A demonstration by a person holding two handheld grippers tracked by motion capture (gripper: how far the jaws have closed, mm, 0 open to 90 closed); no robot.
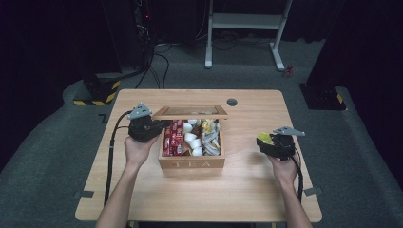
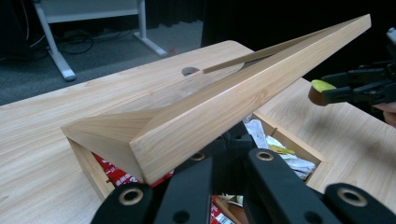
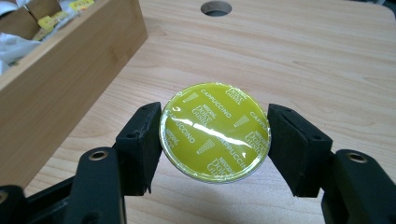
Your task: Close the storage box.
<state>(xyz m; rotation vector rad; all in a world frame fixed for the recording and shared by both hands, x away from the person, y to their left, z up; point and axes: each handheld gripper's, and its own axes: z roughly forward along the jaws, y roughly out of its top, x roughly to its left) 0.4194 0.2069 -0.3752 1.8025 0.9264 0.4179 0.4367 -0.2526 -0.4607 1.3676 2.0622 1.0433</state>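
On the wooden table [image 1: 247, 190] sits the tea box [image 1: 191, 164], lettered TEA on its front, packed with red sachets [image 1: 173, 137], white pods [image 1: 192, 140] and crumpled wrappers, with a round cable hole [image 1: 232, 102] behind it. Left gripper [image 1: 164, 125] is at the box's left rim, its jaws tucked under the raised lid [image 2: 210, 112]; that lid hides the jaw tips, so how wide they stand I cannot tell. Right gripper [image 3: 215, 135] hangs well right of the box, above bare table, its pads [image 3: 140, 140] pressed on both sides of a yellow-green cappuccino capsule [image 3: 215, 133], foil face up, clear of the tabletop
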